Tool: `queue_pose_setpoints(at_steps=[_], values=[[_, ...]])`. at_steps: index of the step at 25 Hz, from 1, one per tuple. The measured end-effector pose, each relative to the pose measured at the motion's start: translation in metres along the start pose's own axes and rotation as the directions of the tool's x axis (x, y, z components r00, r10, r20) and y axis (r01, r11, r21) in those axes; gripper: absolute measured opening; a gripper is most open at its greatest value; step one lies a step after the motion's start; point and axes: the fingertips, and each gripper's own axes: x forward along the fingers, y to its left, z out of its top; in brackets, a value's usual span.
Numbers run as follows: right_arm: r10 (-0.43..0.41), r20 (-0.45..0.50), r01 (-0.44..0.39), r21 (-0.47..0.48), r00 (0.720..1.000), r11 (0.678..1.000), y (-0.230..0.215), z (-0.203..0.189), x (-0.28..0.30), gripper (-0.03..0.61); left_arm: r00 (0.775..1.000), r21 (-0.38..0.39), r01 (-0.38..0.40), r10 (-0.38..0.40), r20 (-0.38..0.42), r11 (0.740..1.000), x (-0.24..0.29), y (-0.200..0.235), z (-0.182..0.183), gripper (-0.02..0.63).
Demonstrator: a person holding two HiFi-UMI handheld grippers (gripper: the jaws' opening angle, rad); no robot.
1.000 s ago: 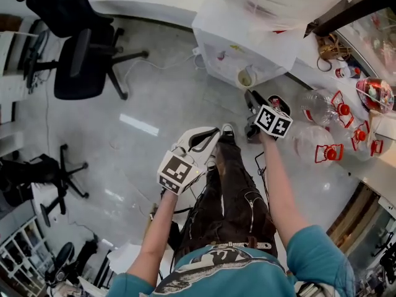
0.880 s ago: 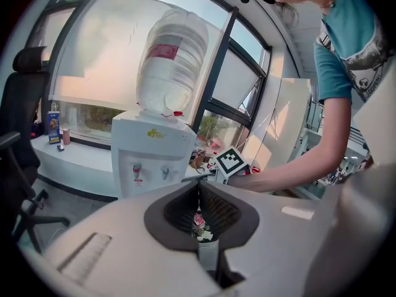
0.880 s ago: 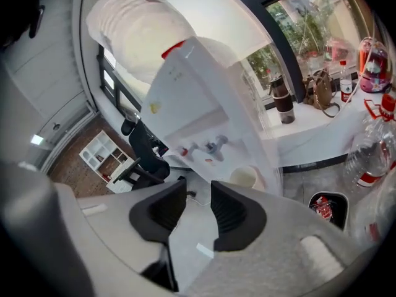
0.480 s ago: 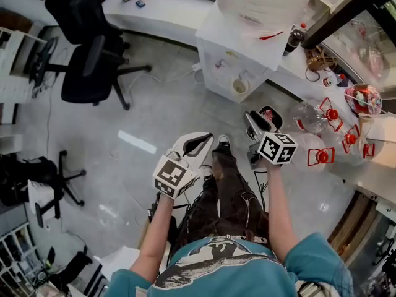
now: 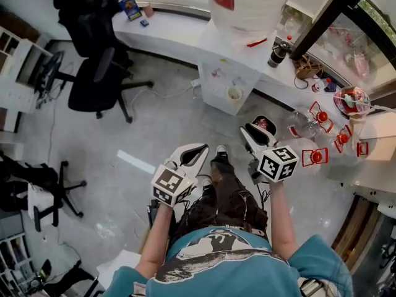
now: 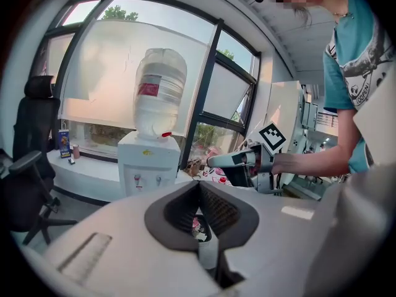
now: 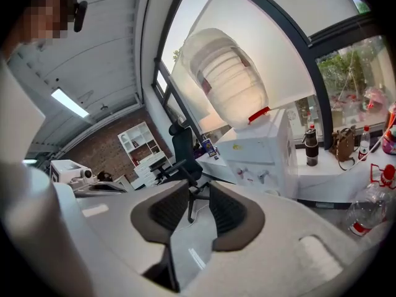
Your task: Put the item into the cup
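A white water dispenser point(image 5: 230, 67) stands ahead of me against the counter, with a pale paper cup point(image 5: 234, 94) in its tap recess. My left gripper point(image 5: 203, 147) hangs over the floor by my left shoe, its pads point(image 6: 185, 206) meeting at the tips with nothing gripped. My right gripper point(image 5: 246, 130) is short of the dispenser, and its jaws are closing. Only floor and a chair show in the gap between its pads point(image 7: 168, 210). A black and red thing point(image 5: 263, 124) lies by its tip; what it is I cannot tell. The left gripper view shows the right gripper point(image 6: 213, 161) beside the dispenser point(image 6: 148, 166).
Two black office chairs point(image 5: 99, 73) stand at the left. Clear bottles with red caps point(image 5: 315, 156) crowd the right side. A dark bottle point(image 5: 276, 53) and small items sit on the white counter point(image 5: 167, 26) under the windows. A big water jug point(image 7: 229, 79) tops the dispenser.
Both grippers sit lower and nearer my body. The right gripper has drawn back from the dispenser and cup. My head has tipped up, showing more of the counter.
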Motion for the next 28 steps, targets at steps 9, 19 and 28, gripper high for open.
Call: queue_pose_setpoints(at_steps=[9,19,28], values=[[0.043,0.037,-0.041,-0.061,0.998,0.997,0.065,-0.006,-0.041,0.084,0.998,0.009,-0.002,0.001,0.066,1.000,-0.041,-0.038,0.000,0.000],[0.065,0.008,-0.064,-0.128,0.998,0.990,0.123,-0.030,-0.068,0.066,0.992,-0.020,0.023,-0.020,0.123,1.000,-0.071,-0.071,-0.003,0.000],[0.068,-0.022,-0.070,-0.130,0.997,0.989,0.142,-0.041,-0.080,0.064,0.993,-0.063,0.060,-0.053,0.102,0.996,-0.077,-0.085,-0.024,0.000]])
